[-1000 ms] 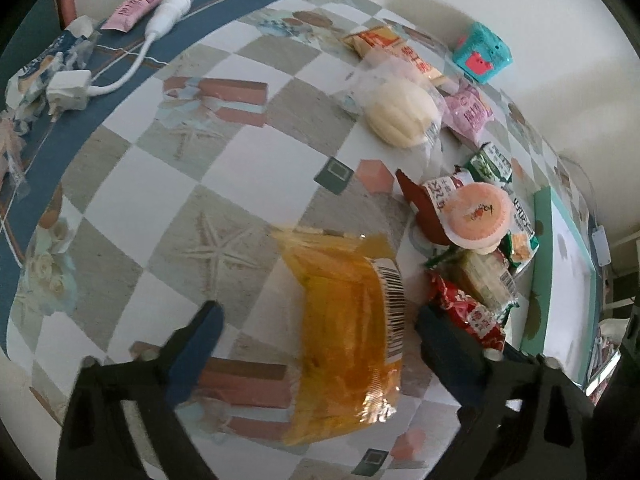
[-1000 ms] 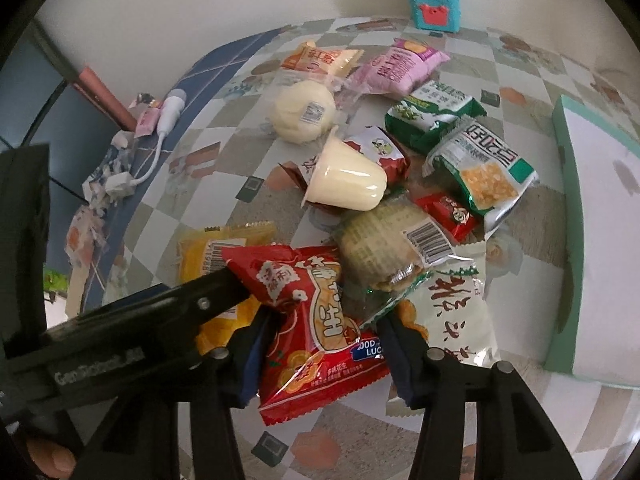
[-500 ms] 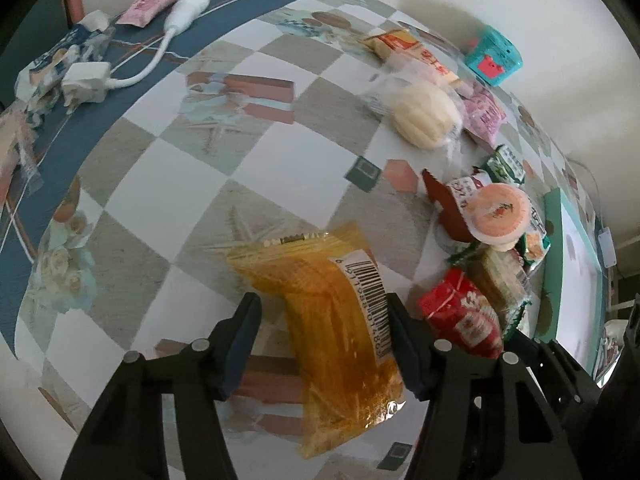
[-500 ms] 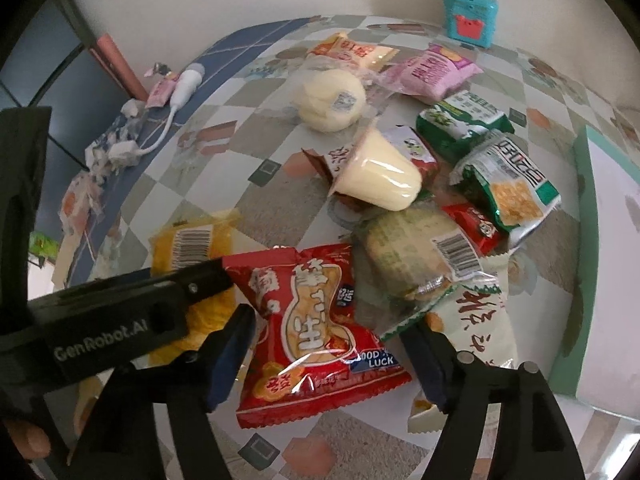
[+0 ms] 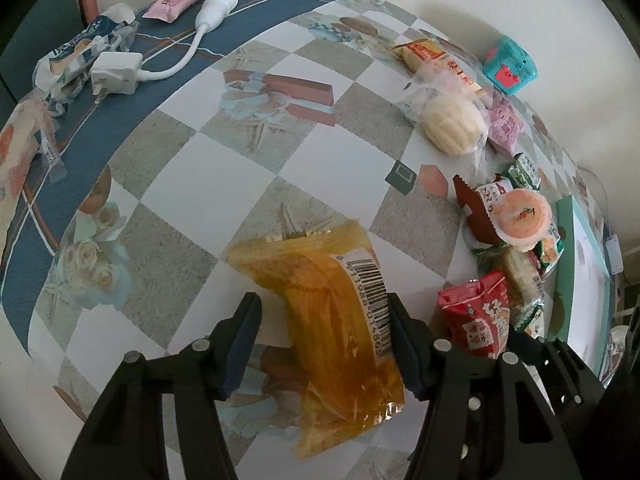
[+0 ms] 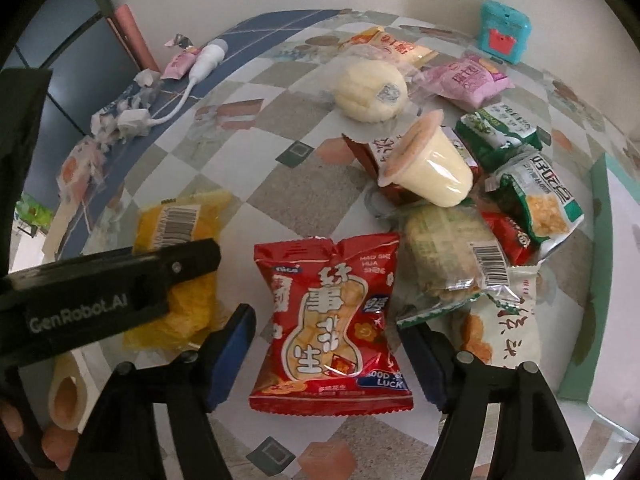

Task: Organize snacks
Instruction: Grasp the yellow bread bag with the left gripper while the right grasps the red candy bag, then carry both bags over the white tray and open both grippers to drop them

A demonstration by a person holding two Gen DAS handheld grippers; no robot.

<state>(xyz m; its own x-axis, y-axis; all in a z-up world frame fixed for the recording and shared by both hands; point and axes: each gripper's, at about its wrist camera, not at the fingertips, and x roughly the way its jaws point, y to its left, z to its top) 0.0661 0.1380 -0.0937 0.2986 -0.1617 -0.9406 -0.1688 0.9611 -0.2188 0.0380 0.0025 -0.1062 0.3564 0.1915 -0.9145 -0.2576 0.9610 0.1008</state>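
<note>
A yellow snack packet (image 5: 340, 320) with a barcode lies on the checked tablecloth (image 5: 208, 184). My left gripper (image 5: 324, 344) straddles it, partly closed: the right finger touches its barcode edge, the left finger stands a little clear. The packet also shows in the right wrist view (image 6: 176, 276) under the left gripper's arm. A red peanut packet (image 6: 332, 324) lies flat between the open fingers of my right gripper (image 6: 328, 356), which do not touch it. It also shows in the left wrist view (image 5: 476, 320).
A heap of snacks lies to the right: a jelly cup (image 6: 428, 164), a wrapped bun (image 6: 370, 90), pink (image 6: 464, 78) and green packets (image 6: 500, 132), a barcoded cake (image 6: 452, 252). A teal toy (image 6: 504, 32) stands at the back, a white charger (image 5: 120, 72) far left, a green-edged tray (image 6: 600, 280) right.
My left gripper has narrowed around the yellow packet. My right gripper has opened and let the red packet drop flat on the table.
</note>
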